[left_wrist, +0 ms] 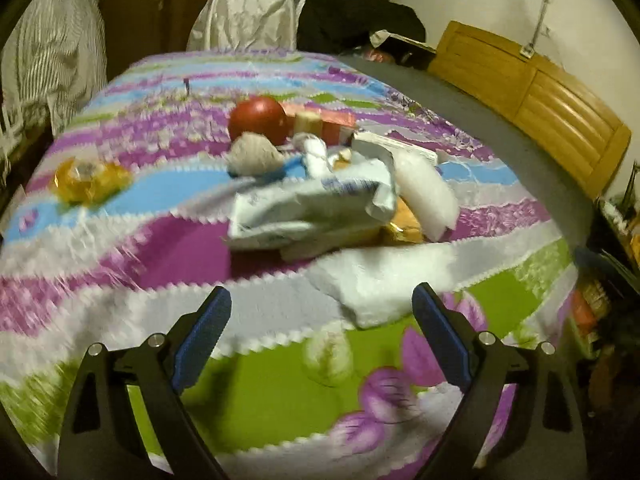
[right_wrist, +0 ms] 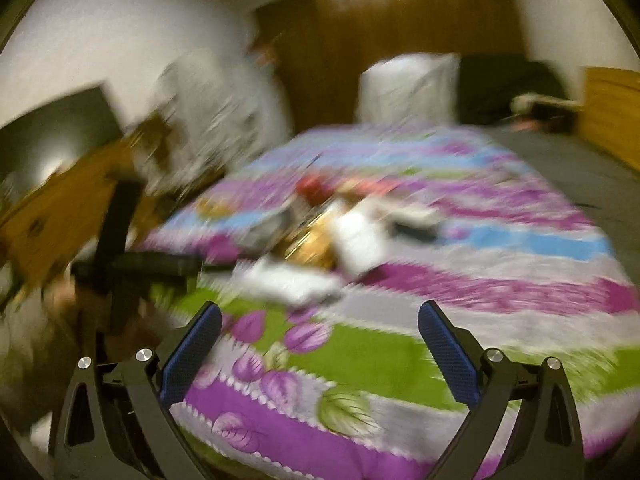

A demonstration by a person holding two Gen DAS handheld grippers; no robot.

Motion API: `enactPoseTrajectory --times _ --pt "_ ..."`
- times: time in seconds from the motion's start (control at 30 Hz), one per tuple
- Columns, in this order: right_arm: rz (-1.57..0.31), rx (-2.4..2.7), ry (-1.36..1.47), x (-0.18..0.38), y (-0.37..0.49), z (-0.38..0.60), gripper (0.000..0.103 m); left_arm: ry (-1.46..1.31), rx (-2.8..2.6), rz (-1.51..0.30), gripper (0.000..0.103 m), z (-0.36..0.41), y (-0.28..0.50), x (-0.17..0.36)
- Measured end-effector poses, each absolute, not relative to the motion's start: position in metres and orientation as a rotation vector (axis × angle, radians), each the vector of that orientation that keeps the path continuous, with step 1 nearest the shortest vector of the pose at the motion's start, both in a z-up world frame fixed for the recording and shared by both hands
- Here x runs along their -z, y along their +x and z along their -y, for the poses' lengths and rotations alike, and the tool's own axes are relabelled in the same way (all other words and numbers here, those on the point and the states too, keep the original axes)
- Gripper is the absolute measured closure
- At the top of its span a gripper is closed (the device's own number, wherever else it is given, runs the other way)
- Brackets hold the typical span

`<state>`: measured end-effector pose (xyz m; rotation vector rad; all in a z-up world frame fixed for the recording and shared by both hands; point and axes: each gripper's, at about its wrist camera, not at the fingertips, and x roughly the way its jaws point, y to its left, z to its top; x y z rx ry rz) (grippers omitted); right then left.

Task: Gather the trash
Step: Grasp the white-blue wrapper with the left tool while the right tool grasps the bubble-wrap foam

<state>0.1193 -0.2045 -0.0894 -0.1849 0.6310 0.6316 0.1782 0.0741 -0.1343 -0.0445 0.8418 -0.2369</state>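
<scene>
2 spread, unladen tools, left tool [left_wrist: 322, 300] and right tool [right_wrist: 320, 316], above the blanket [left_wrist: 248, 392] near crumpled wrappers [left_wrist: 308, 208].

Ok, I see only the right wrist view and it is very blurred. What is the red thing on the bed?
Observer: A round red fruit, just behind a crumpled paper ball.
Operator: Does some trash lie apart from the rest?
Observer: Yes, a yellow wrapper lies alone, left of the white packaging.
Operator: And the left tongs?
Observer: The left tongs are open and hold nothing, over the blanket.
</scene>
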Motion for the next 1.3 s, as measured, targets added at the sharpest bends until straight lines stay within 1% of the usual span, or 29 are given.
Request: enactPoseTrajectory --times 0.03,0.07,0.2,0.3,0.33,0.37,0.43,0.47,0.53,0.63,0.73,0.8,0.83,0.93,1.0,1.03,1.07,1.13,1.23,1.3 --pt "-0.64 -0.653 -0.269 0.094 0.136 0.193 0.009 -0.024 0.229 -0.846 0.015 -0.077 0.181 0.133" --pt "-0.648 -0.695 -0.276 0.099 0.142 0.179 0.01 -0.016 0.216 -0.848 0.015 -0.084 0.184 0.133" --pt "-0.731 -0.834 -0.416 0.12 0.195 0.117 0.01 -0.113 0.205 -0.853 0.015 -0.125 0.194 0.129" --pt "-0.807 -0.847 -0.487 0.15 0.233 0.078 0.01 -0.128 0.205 -0.848 0.015 -0.137 0.2 0.128" --pt "-0.818 -0.853 -0.472 0.155 0.231 0.075 0.01 -0.129 0.205 -0.848 0.014 -0.138 0.203 0.128" --pt "-0.832 -0.866 -0.435 0.158 0.223 0.077 0.016 -0.134 0.2 -0.848 0.014 -0.141 0.206 0.128" --pt "-0.821 -0.844 -0.379 0.159 0.216 0.078 0.032 -0.174 0.183 -0.847 0.013 -0.146 0.218 0.13" --pt "-0.818 -0.828 -0.351 0.156 0.211 0.08 0.036 -0.22 0.174 -0.843 0.013 -0.151 0.227 0.131" --pt "-0.827 -0.789 -0.31 0.151 0.197 0.093 0.038 -0.29 0.177 -0.841 0.013 -0.157 0.241 0.133" --pt "-0.856 -0.692 -0.22 0.139 0.179 0.128 0.048 -0.314 0.174 -0.843 0.012 -0.151 0.267 0.137" --pt "-0.888 -0.607 -0.131 0.135 0.17 0.163 0.048 -0.287 0.164 -0.88 0.012 -0.141 0.294 0.146" --pt "-0.911 -0.565 -0.115 0.137 0.166 0.179 0.048 -0.275 0.203 -0.972 0.013 -0.132 0.303 0.159" --pt "-0.921 -0.563 -0.102 0.137 0.166 0.184 0.048 -0.254 0.25 -1.02 0.012 -0.123 0.3 0.165" --pt "-0.947 -0.588 -0.08 0.137 0.162 0.193 0.047 -0.182 0.403 -1.076 0.012 -0.105 0.274 0.165" --pt "-0.965 -0.618 -0.122 0.134 0.158 0.191 0.045 -0.188 0.512 -1.116 0.012 -0.101 0.252 0.161" --pt "-0.965 -0.625 -0.135 0.135 0.154 0.192 0.042 -0.167 0.527 -1.119 0.012 -0.101 0.242 0.157" --pt "-0.965 -0.634 -0.162 0.132 0.15 0.191 0.034 -0.131 0.529 -1.111 0.012 -0.101 0.234 0.153" --pt "-0.952 -0.642 -0.204 0.133 0.145 0.194 0.026 -0.029 0.479 -1.056 0.012 -0.104 0.217 0.14" --pt "-0.93 -0.662 -0.294 0.125 0.139 0.194 0.025 0.209 0.414 -0.927 0.012 -0.099 0.196 0.118" --pt "-0.931 -0.681 -0.362 0.119 0.145 0.187 0.025 0.333 0.458 -0.88 0.012 -0.088 0.193 0.109"
